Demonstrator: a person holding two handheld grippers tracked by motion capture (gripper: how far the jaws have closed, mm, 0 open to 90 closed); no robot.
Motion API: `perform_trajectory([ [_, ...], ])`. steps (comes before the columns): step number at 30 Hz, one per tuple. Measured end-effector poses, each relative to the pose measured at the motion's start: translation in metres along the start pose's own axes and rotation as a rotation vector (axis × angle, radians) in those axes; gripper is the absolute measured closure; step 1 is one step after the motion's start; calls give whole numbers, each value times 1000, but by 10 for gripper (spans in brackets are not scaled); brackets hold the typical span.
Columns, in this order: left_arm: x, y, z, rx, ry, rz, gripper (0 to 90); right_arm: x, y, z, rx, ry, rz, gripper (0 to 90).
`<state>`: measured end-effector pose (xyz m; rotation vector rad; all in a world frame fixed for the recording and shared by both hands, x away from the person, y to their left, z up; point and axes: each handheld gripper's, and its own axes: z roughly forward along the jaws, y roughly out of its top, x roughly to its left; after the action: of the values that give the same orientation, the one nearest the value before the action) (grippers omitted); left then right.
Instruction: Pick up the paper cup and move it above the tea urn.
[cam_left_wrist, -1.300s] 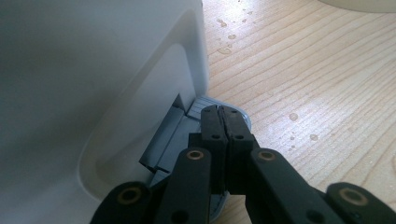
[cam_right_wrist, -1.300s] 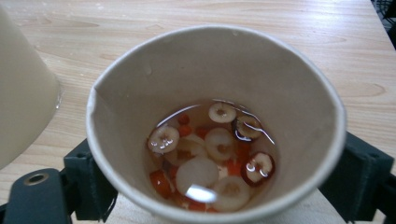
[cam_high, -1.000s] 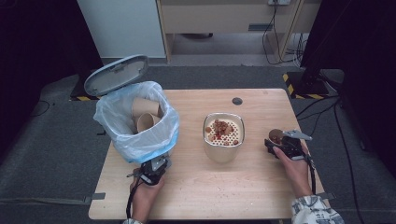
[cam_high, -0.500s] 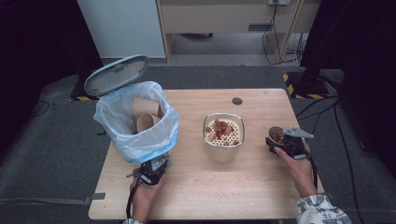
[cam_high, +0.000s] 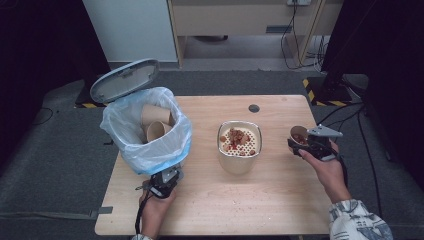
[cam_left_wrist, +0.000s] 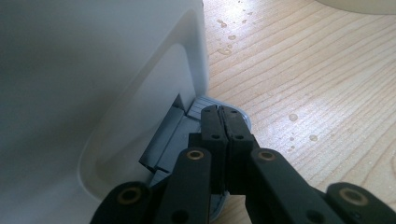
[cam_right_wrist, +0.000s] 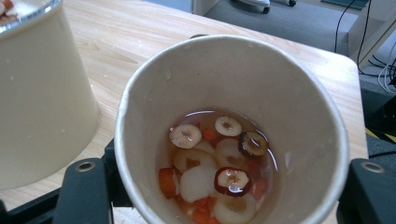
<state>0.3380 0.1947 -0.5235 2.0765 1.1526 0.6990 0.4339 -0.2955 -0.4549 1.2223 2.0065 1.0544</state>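
Observation:
A white pedal bin (cam_high: 145, 131) lined with a blue bag stands at the table's left, lid (cam_high: 124, 80) up, with used paper cups (cam_high: 156, 124) inside. My left gripper (cam_high: 164, 184) is at its foot. Its jaws are shut, and their tips (cam_left_wrist: 222, 112) rest on the grey pedal (cam_left_wrist: 184, 128). A cream container (cam_high: 239, 145) with a perforated strainer holding food scraps stands mid-table. Near the right edge, my right gripper (cam_high: 306, 143) is shut on a paper cup (cam_right_wrist: 231, 126). The cup holds liquid with sliced dates and carrot pieces (cam_right_wrist: 219, 172).
Water droplets (cam_left_wrist: 293, 117) dot the wooden table (cam_high: 280, 200) beside the bin. A black round grommet (cam_high: 254, 108) sits near the far edge. The cream container's wall (cam_right_wrist: 42, 93) is close to the cup's left. Cables and furniture stand on the floor beyond the table.
My right gripper has lifted the paper cup slightly and moved it a little away from the person. The left gripper stays on the pedal and the lid stays up.

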Motion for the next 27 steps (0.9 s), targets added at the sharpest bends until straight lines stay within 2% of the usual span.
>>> perform_trajectory([
  [9, 0, 0, 0, 0, 1, 0, 880, -8, 24, -6, -7, 6, -40, 319],
  [12, 0, 0, 0, 0, 1, -1, 880, -10, 37, -9, -17, 14, -68, 320],
  [27, 0, 0, 0, -1, -1, -2, 880, -10, 62, -10, -31, 29, -87, 322],
])
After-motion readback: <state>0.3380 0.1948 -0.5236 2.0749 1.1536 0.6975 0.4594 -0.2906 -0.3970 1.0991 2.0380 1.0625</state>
